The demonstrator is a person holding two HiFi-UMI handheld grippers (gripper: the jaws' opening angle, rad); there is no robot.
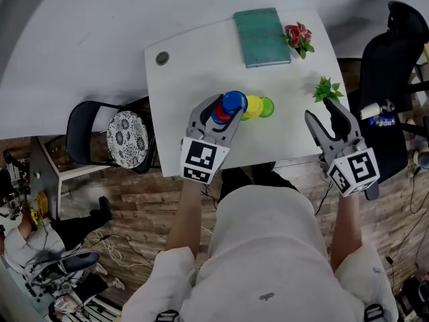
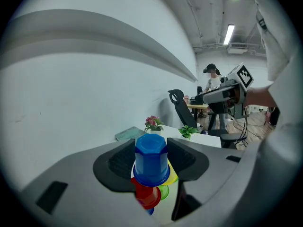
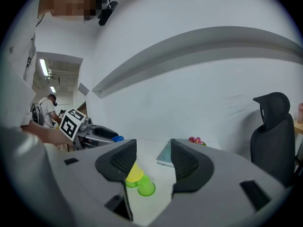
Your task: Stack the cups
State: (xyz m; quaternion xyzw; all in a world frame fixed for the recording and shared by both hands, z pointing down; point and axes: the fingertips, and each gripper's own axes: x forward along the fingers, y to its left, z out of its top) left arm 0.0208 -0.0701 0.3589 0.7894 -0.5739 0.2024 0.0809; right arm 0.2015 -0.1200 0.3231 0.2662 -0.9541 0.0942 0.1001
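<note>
Operator's torso (image 1: pixel 261 247) fills btm of head view; both grippers reach out over white table (image 1: pixel 194 79). L gripper (image 1: pixel 226 109) has its jaws pressed on blue cup (image 2: pixel 151 159), inverted, rim down, directly over red cup (image 2: pixel 147 195). Prob. lining up to nest it; can't tell if seated. Yellow cup (image 1: pixel 253 106) + green cup (image 1: pixel 267 106) sit close together just beside stack, likely next. R gripper (image 1: pixel 322 111): jaws wide, nothing between, held well apart, prob. keeping clear.

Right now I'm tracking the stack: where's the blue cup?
Head view, centre: the blue cup is between the jaws of the left gripper, above the red cup, yellow cup to its right.
</note>
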